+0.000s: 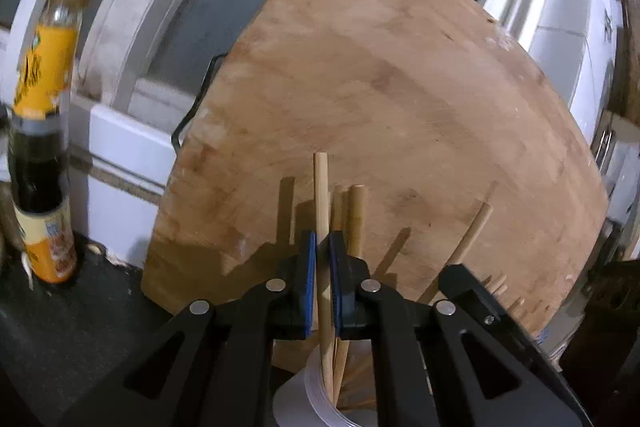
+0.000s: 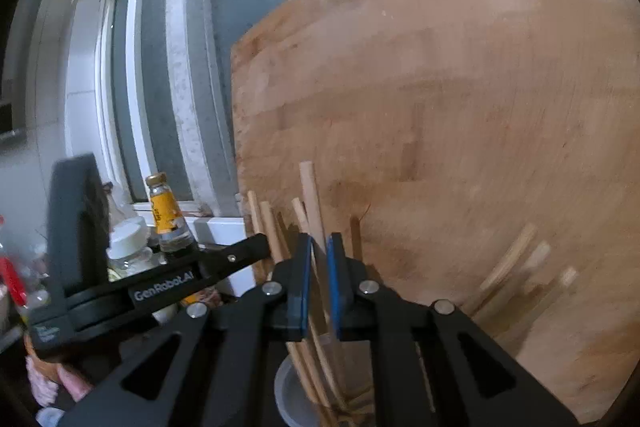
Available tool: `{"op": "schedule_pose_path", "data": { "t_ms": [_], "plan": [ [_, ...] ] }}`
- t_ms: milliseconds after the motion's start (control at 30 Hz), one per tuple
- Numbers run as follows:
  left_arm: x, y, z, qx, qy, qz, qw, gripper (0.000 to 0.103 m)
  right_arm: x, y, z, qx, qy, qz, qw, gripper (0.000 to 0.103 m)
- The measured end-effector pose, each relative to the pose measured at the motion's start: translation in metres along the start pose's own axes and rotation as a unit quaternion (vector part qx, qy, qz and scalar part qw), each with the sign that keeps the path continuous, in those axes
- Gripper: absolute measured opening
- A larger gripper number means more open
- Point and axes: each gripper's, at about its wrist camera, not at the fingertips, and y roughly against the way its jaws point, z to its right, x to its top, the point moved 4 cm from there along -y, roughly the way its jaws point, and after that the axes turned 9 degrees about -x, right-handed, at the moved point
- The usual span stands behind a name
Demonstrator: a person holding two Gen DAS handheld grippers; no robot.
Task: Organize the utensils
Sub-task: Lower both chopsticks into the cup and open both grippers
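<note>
Chopstick (image 1: 321, 211) clamped between left gripper (image 1: 323, 255) pads, lower end down in clear cup (image 1: 320, 401); cup mostly hidden under gripper. Right gripper (image 2: 319, 259) jaws nearly together around chopstick (image 2: 313, 203) standing in same cup (image 2: 288, 399); contact with pads hard to make out, blurred. More chopsticks (image 2: 508, 263) lean on cutting board (image 1: 400, 87), smeared by blur. Board top cut off in right view. Sauce bottle (image 1: 44, 131) at left, blurred.

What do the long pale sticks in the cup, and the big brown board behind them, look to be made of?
Long pale sticks: bamboo or wood, unvarnished matt, faint grain, likely chopsticks. Big brown board: wood or bamboo, glued strips showing, worn and stained matt face. Translucent cup: probably plastic, milky rim.
</note>
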Motion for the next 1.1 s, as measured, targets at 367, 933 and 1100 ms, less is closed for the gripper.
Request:
{"op": "schedule_pose_path", "data": {
  "t_ms": [367,933,1100],
  "plan": [
    [-0.005,-0.005,0.001,-0.028,0.006,-0.015,0.9995,0.006,-0.011,-0.016,-0.001,0.017,-0.018,-0.038,0.999,0.008],
    [0.004,0.016,0.028,-0.031,-0.063,0.004,0.9975,0.016,0.001,0.003,0.011,-0.006,-0.032,-0.003,0.999,0.008],
    [0.011,0.044,0.052,-0.03,-0.117,0.044,0.9917,0.028,0.007,0.022,0.016,-0.03,-0.032,0.023,0.999,0.024]
  ]
}}
